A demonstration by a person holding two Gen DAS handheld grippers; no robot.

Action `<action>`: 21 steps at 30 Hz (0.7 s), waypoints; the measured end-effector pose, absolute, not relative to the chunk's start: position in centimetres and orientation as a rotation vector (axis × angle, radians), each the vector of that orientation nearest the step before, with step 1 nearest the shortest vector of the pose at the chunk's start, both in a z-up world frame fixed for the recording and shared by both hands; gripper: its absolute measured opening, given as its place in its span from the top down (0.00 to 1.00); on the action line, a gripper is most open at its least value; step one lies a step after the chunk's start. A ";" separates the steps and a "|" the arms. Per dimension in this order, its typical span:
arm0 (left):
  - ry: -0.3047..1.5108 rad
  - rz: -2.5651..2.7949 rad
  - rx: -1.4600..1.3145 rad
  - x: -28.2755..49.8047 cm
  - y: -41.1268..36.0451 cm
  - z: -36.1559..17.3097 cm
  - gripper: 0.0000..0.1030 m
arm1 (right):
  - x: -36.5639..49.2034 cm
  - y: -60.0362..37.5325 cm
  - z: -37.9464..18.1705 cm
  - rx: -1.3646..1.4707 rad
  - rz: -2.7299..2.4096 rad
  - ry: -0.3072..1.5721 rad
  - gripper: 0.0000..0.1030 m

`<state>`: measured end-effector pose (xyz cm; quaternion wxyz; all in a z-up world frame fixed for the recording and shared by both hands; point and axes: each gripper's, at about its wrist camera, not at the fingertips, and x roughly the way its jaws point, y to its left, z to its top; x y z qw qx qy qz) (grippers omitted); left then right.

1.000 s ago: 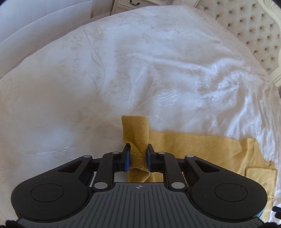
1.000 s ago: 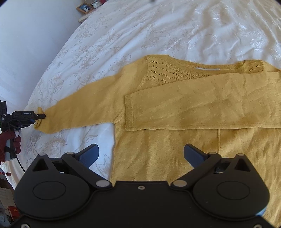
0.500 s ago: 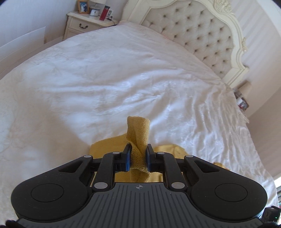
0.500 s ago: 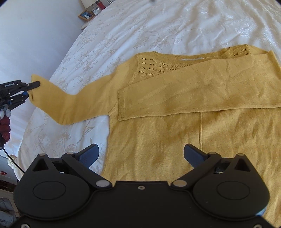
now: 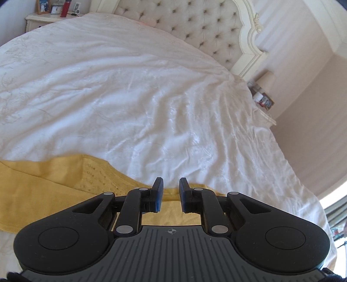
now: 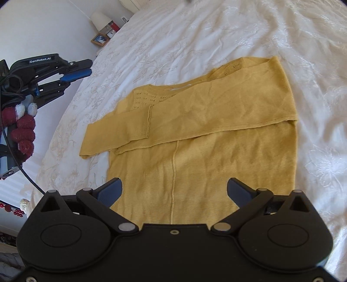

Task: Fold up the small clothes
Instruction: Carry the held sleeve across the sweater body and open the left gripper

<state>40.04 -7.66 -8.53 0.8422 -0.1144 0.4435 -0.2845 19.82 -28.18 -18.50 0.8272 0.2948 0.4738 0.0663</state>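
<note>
- A yellow sweater (image 6: 206, 138) is lying flat on the white bedspread (image 6: 195, 39) of a bed, with its body spreading toward the right wrist camera.
- Both sleeves are lying folded across the chest: the upper sleeve (image 6: 227, 110) is running from the right edge of the sweater to a cuff edge near the left shoulder, and the other sleeve (image 6: 112, 134) is sticking out past the left side edge, its end resting on the bedspread.
- A vertical seam (image 6: 173, 180) is running down the middle of the sweater's body.
- The right gripper (image 6: 173, 191) is hovering over the lower part of the sweater with its fingers spread wide and nothing between them.
- The left gripper (image 5: 169, 195) is sitting above the sweater's (image 5: 43, 186) neckline edge with a narrow gap between its blue pads, holding nothing.
- In the right wrist view the left gripper (image 6: 73, 69) is hanging in the air off the left side of the bed, well apart from the sweater, with a gloved hand (image 6: 21, 130) gripping its handle.
- Wide open bedspread (image 5: 130, 97) is stretching beyond the neckline up to the tufted headboard (image 5: 195, 28).
- Bare bedspread is also lying to the right of the sweater's side edge.
- A nightstand (image 5: 47, 17) with small items is standing beside the headboard corner.
</note>
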 end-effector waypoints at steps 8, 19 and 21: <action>1.022 -0.497 -0.109 35.9 -9.1 -12.3 0.75 | 20.0 -31.2 -18.9 0.644 0.139 0.985 0.00; 1.120 -0.264 -0.060 35.2 0.0 -17.1 0.73 | 25.7 -27.4 -18.4 0.621 0.281 0.983 0.00; 1.127 -0.237 -0.070 35.7 1.2 -17.6 0.73 | 27.2 -26.2 -18.4 0.600 0.303 0.994 0.00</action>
